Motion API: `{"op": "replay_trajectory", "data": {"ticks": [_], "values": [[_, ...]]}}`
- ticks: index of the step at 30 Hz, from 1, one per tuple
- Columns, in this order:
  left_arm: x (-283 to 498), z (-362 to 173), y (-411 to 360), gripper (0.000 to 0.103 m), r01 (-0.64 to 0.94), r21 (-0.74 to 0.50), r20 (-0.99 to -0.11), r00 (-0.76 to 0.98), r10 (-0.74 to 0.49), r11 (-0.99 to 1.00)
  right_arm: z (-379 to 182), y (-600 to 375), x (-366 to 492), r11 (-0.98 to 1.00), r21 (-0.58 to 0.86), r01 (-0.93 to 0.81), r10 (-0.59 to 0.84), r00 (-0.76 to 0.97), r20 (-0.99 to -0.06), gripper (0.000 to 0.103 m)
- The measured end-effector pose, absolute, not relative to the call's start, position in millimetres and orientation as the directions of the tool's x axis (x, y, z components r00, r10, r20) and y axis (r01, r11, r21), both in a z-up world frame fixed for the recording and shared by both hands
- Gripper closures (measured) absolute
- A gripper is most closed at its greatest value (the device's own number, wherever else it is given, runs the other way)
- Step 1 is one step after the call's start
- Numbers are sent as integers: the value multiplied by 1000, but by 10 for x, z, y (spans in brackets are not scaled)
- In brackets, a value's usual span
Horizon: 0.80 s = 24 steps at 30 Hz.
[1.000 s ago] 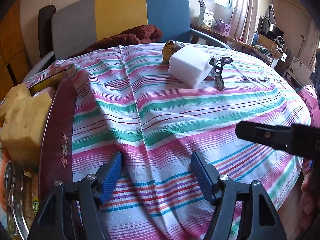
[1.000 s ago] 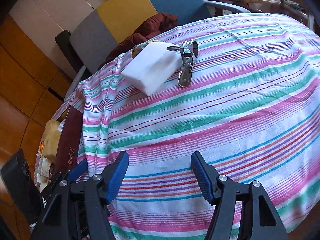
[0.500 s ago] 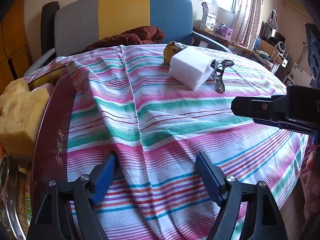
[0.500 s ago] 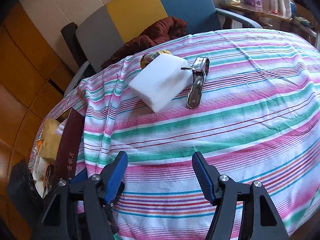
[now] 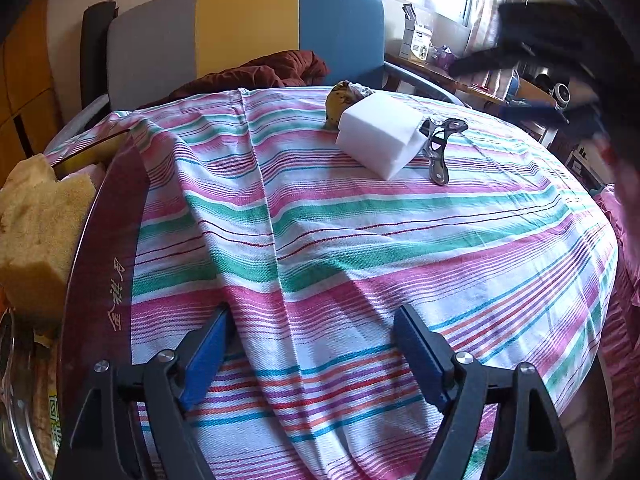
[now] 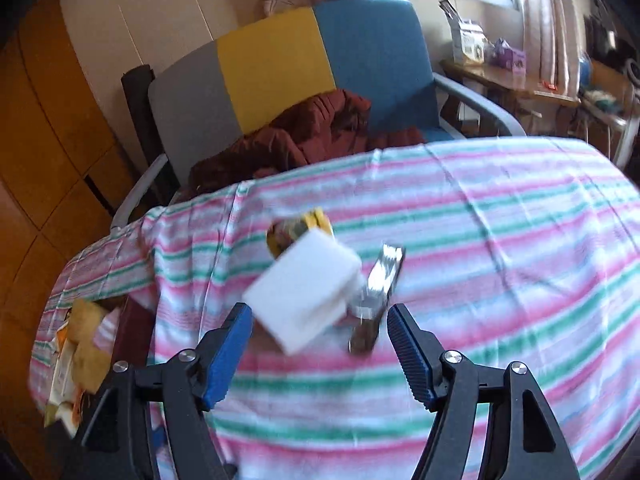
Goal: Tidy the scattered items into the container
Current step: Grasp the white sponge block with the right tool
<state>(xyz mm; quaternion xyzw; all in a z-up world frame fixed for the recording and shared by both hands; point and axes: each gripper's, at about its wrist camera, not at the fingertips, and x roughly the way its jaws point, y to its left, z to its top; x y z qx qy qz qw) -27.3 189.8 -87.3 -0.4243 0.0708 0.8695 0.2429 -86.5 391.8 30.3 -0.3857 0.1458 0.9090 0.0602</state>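
The left gripper point(image 5: 308, 344) hovers low over the striped cloth point(image 5: 360, 240) on the surface, jaws spread wide and empty. Far ahead of them lie the white sponge block point(image 5: 380, 138) and, touching its right side, a metal clip point(image 5: 438, 152); a yellowish item point(image 5: 340, 98) sits just behind the block. The dark red container point(image 5: 104, 248) stands left of the left jaw — yellow sponges point(image 5: 36, 232) inside. The right gripper point(image 6: 318, 340) is also released and empty, with the block point(image 6: 304, 292) and clip point(image 6: 378, 292) just ahead between its jaws — blurred.

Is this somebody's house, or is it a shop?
Most likely a home living room: a striped cloth covers the table, a padded armchair holds a rumpled red blanket, and curtains hang by the window.
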Motion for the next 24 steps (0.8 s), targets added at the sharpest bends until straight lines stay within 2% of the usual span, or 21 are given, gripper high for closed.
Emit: {"op": "replay_trajectory", "data": {"ticks": [5, 8, 12, 17, 24], "values": [[-279, -874, 1888, 20, -495, -87, -775, -512, 371, -865, 206, 4054, -1488, -938, 252, -238, -42, -643, -765, 30], [-275, -876, 1878, 20, -500, -89, -776, -508, 375, -862, 2, 4146, -1795, -914, 285, -290, -74, -570, -818, 25], [-261, -880, 1876, 20, -502, -89, -774, -508, 377, -860, -299, 4160, -1978, -889, 319, -327, -133, -483, -866, 24], [-229, -879, 1879, 20, -500, -84, -769, -518, 376, -862, -288, 3800, -1855, -976, 131, -173, -33, -480, -877, 31], [-60, -843, 1812, 20, -489, -111, -740, -540, 400, -865, -251, 3299, -1364, -997, 71, -10, -56, -501, -864, 31]]}}
